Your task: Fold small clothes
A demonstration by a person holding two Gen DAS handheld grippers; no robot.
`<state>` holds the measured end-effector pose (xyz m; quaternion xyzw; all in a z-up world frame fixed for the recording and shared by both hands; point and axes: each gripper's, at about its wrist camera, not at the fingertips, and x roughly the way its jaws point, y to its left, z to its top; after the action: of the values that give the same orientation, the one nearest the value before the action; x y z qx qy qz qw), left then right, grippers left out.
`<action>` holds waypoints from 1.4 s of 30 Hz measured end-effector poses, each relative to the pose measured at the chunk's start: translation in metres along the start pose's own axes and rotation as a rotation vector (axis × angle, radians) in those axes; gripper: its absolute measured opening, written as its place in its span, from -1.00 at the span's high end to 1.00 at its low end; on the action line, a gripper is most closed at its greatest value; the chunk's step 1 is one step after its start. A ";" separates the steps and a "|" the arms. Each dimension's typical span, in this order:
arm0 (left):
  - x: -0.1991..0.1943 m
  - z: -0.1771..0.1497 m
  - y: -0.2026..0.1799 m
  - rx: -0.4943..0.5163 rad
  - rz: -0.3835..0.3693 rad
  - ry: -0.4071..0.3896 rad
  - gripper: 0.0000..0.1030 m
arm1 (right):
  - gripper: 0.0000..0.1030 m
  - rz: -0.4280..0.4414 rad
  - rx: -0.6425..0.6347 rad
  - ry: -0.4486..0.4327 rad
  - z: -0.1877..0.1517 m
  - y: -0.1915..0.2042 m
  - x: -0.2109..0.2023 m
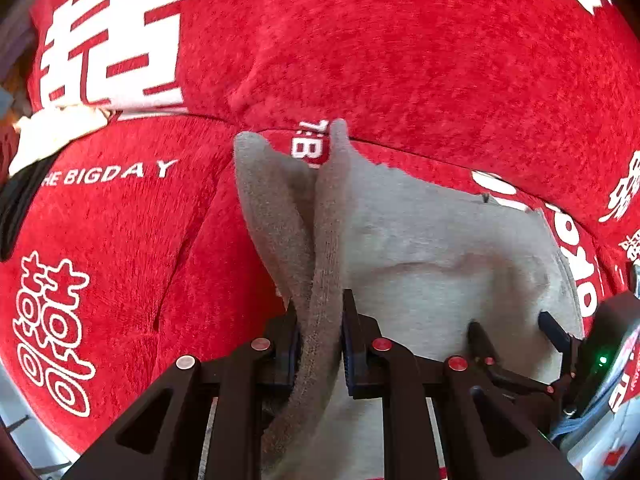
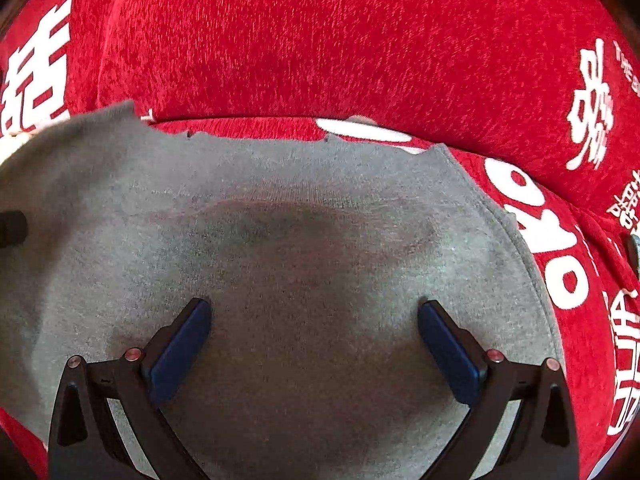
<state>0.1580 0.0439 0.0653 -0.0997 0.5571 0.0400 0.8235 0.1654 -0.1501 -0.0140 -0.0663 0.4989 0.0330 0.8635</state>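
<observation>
A red plush cover (image 1: 440, 48) printed with white characters and the words "THE BIGDAY" filled nearly the whole view, a seam running across it; little of the room showed beyond its edges. On it lay the grey garment (image 2: 304, 248). The left gripper (image 1: 320, 320) pinched a raised fold of that cloth, while the right gripper (image 2: 314, 320) stood over it with fingers spread wide.

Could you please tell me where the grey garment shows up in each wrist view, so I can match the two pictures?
Left wrist: grey garment fills centre-right, its edge pinched in the left tongs.
Right wrist: it fills the centre, under the open right tongs.
Shared landmark: white "OKO" lettering on the red cover.
</observation>
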 end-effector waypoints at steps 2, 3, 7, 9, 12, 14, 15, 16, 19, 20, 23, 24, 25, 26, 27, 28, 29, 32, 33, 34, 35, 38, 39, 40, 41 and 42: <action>-0.003 0.001 -0.009 0.008 0.018 0.003 0.66 | -1.00 0.021 -0.010 0.022 0.002 -0.003 0.001; -0.006 0.002 -0.015 0.011 0.028 0.004 0.66 | -1.00 0.026 -0.019 0.027 0.003 -0.003 0.001; -0.016 0.000 -0.029 0.022 0.066 0.003 0.66 | -1.00 0.046 -0.014 0.036 0.000 -0.010 -0.004; -0.023 -0.002 -0.036 0.028 0.076 0.003 0.66 | -1.00 0.042 0.001 0.023 -0.006 -0.018 -0.009; -0.032 -0.006 -0.052 0.063 0.109 -0.008 0.66 | -1.00 0.043 0.031 0.002 -0.015 -0.035 -0.025; -0.037 -0.009 -0.067 0.084 0.125 -0.009 0.67 | -1.00 0.051 0.079 -0.028 -0.023 -0.056 -0.038; -0.038 -0.009 -0.078 0.097 0.133 -0.009 0.67 | -1.00 0.056 0.109 -0.040 -0.028 -0.070 -0.043; -0.039 -0.008 -0.087 0.107 0.137 -0.008 0.67 | -1.00 0.060 0.143 -0.045 -0.034 -0.086 -0.048; -0.041 -0.004 -0.115 0.112 0.137 0.006 0.68 | -1.00 0.067 0.211 -0.050 -0.049 -0.125 -0.057; -0.041 -0.002 -0.124 0.114 0.137 0.013 0.68 | -1.00 0.067 0.232 -0.053 -0.055 -0.138 -0.060; -0.040 0.001 -0.163 0.131 0.148 0.026 0.70 | -1.00 0.071 0.282 -0.072 -0.070 -0.171 -0.068; -0.040 0.001 -0.179 0.139 0.148 0.030 0.70 | -1.00 0.072 0.294 -0.078 -0.073 -0.180 -0.071; -0.038 -0.001 -0.195 0.148 0.144 0.036 0.70 | -1.00 0.072 0.305 -0.084 -0.078 -0.189 -0.072; -0.037 -0.001 -0.206 0.153 0.141 0.041 0.70 | -1.00 0.072 0.312 -0.089 -0.082 -0.195 -0.074; -0.035 -0.003 -0.222 0.164 0.135 0.046 0.71 | -1.00 0.073 0.322 -0.093 -0.087 -0.202 -0.075; -0.033 -0.005 -0.235 0.172 0.131 0.049 0.71 | -1.00 0.075 0.329 -0.095 -0.091 -0.205 -0.075; -0.029 -0.009 -0.252 0.184 0.122 0.057 0.71 | -1.00 0.081 0.336 -0.094 -0.094 -0.210 -0.074; -0.018 -0.018 -0.287 0.219 0.105 0.078 0.72 | -1.00 0.088 0.344 -0.092 -0.104 -0.218 -0.070; -0.012 -0.023 -0.299 0.238 0.102 0.084 0.72 | -1.00 0.092 0.346 -0.089 -0.106 -0.221 -0.067; -0.008 -0.027 -0.307 0.253 0.101 0.087 0.72 | -1.00 0.095 0.348 -0.085 -0.109 -0.222 -0.066; 0.001 -0.033 -0.317 0.274 0.107 0.092 0.72 | -1.00 0.098 0.351 -0.078 -0.112 -0.225 -0.063; 0.029 -0.044 -0.326 0.279 0.134 0.137 0.72 | -1.00 0.103 0.355 -0.077 -0.118 -0.229 -0.060; 0.038 -0.047 -0.325 0.274 0.133 0.155 0.71 | -1.00 0.101 0.346 -0.083 -0.119 -0.229 -0.059; 0.042 -0.050 -0.325 0.277 0.131 0.155 0.71 | -1.00 0.100 0.338 -0.082 -0.119 -0.229 -0.060; 0.043 -0.052 -0.326 0.291 0.133 0.133 0.71 | -1.00 0.102 0.335 -0.081 -0.119 -0.229 -0.059; 0.041 -0.054 -0.328 0.308 0.129 0.115 0.70 | -1.00 0.104 0.332 -0.083 -0.119 -0.229 -0.059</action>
<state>0.1821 -0.2900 0.0474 0.0615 0.6080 0.0010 0.7915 0.0617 -0.3937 -0.0028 0.1045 0.4642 -0.0023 0.8795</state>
